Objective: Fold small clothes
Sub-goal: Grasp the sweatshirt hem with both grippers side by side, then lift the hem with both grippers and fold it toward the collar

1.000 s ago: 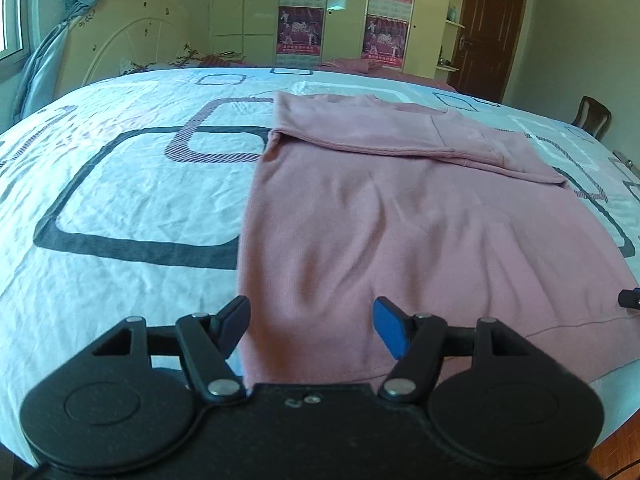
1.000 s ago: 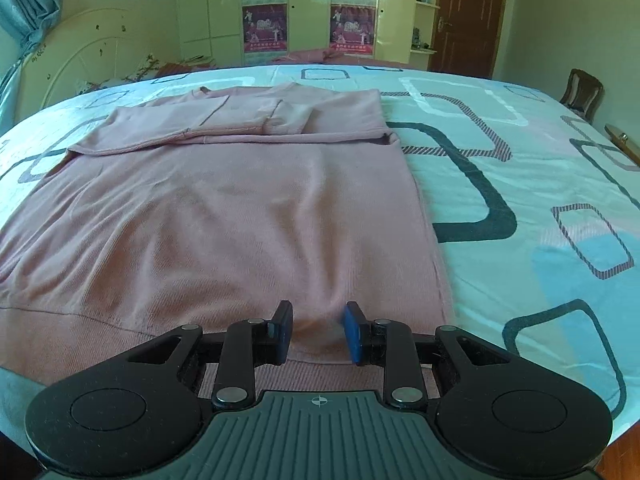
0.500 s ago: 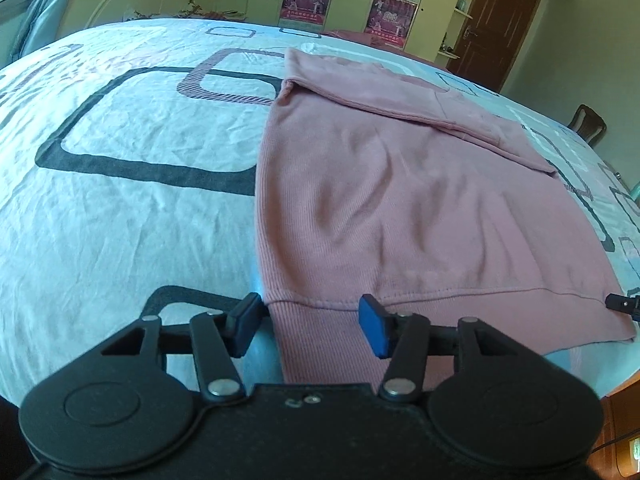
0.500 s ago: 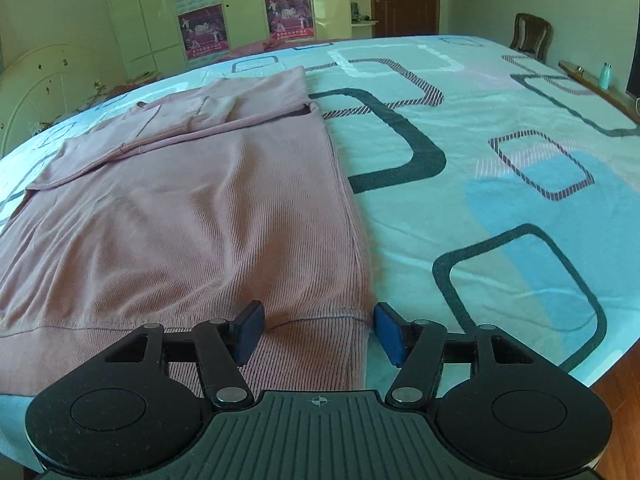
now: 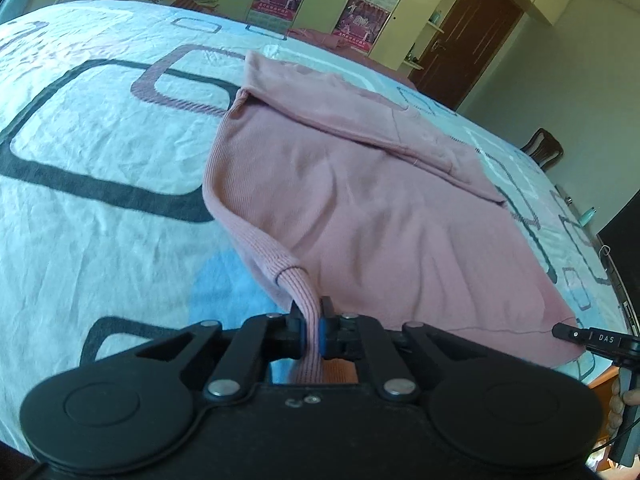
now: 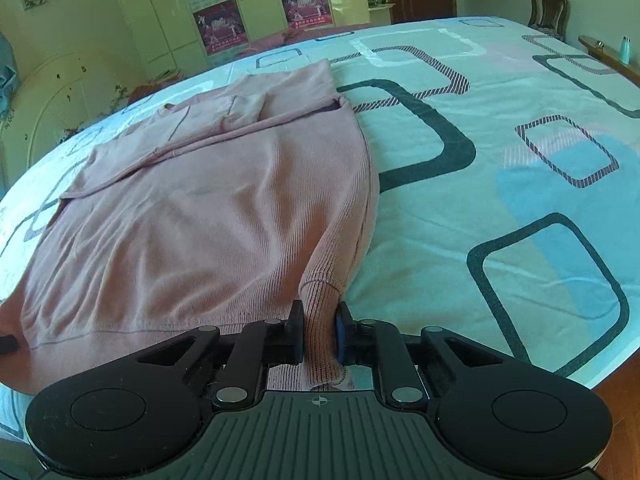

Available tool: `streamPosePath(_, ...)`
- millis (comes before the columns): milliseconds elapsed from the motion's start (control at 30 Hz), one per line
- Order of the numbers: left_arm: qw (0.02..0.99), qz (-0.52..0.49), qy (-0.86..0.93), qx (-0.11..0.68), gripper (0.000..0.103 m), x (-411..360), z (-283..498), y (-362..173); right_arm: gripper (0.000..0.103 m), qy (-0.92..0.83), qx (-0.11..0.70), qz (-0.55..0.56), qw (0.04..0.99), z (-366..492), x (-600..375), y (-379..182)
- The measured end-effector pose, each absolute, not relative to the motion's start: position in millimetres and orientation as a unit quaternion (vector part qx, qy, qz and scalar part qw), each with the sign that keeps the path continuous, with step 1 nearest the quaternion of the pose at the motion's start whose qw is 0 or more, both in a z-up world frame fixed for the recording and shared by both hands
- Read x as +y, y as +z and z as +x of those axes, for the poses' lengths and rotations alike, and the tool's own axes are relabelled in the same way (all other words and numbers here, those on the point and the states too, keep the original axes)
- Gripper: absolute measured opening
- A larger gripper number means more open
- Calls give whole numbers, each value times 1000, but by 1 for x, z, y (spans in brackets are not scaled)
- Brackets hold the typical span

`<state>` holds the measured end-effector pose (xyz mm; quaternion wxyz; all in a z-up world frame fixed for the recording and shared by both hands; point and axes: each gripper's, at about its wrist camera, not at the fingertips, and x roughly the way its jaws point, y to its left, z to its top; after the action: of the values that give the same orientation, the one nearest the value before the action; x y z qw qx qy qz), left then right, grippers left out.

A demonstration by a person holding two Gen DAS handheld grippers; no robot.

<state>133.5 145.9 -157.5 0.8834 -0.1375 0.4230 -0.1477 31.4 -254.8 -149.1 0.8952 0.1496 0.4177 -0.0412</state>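
Note:
A pink knit sweater (image 5: 360, 200) lies flat on the bed, sleeves folded across its far end; it also shows in the right wrist view (image 6: 200, 208). My left gripper (image 5: 311, 326) is shut on the ribbed hem at the sweater's near left corner and lifts it a little. My right gripper (image 6: 319, 330) is shut on the ribbed hem at the near right corner, also raised off the sheet. The right gripper's tip shows at the far right of the left wrist view (image 5: 576, 334).
The bed sheet (image 6: 500, 160) is pale blue and white with dark rounded squares. A headboard (image 6: 52, 112) and wardrobes (image 6: 240, 8) stand beyond. A wooden chair (image 6: 548, 4) and dark door (image 5: 464, 36) are far right. The bed's near edge lies under the grippers.
Both grippers were open over the hem and have closed on its two near corners. The corners now rise off the sheet, bunching the fabric.

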Motion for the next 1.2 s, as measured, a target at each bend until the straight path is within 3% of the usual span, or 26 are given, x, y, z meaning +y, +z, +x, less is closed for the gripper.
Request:
streamPosePath(300,907,-150,-166,358,5,138,177,-109,14,-11,367,164,915,65,-257,-103)
streamPosePath(633,925,-170,-144,310,4,132,250,-89,14,11,325,200,924,139,-276,-74)
streamPosePath(1200,936,-168,-72,300,5,103,421,-99,14,2,315,265,911,336,-316,-88)
